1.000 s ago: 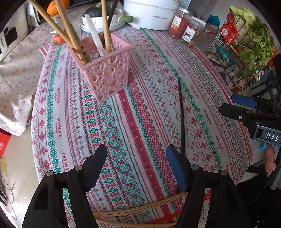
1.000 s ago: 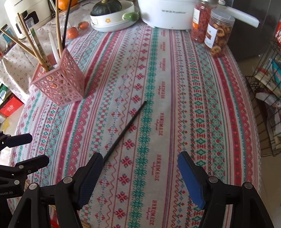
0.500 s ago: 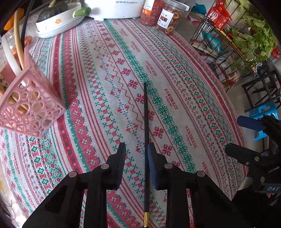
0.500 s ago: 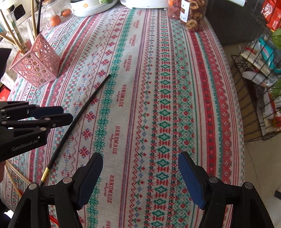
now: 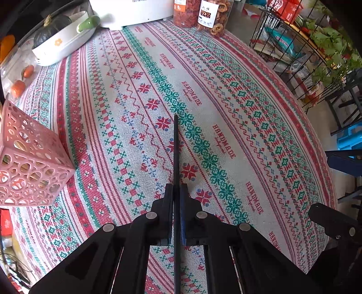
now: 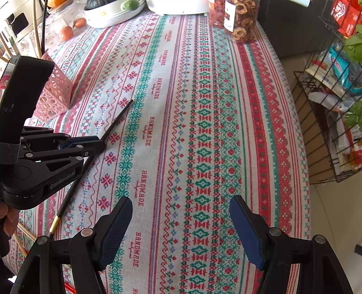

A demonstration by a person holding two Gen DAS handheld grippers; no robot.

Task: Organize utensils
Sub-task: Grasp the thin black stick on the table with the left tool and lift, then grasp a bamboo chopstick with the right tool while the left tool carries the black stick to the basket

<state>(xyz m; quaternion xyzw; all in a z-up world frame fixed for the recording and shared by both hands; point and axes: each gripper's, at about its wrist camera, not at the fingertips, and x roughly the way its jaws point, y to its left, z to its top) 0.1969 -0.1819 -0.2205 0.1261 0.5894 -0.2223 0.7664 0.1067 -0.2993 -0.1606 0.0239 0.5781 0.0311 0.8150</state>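
A long black chopstick with a gold band near its end lies on the patterned tablecloth. My left gripper is shut on the chopstick about midway along it; from the right wrist view that gripper sits low over the cloth at the left. The pink perforated utensil holder stands to the left, with sticks rising from it. My right gripper hovers open above bare cloth with nothing between its fingers.
A white dish with a dark squash, a white appliance, two jars of dried food and small oranges line the far edge. A wire rack with greens stands right of the table. Wooden sticks lie at the near left edge.
My left gripper moved right from the pink holder to the black chopstick, came down over it and closed on it. The right gripper shifted slightly and stayed open.
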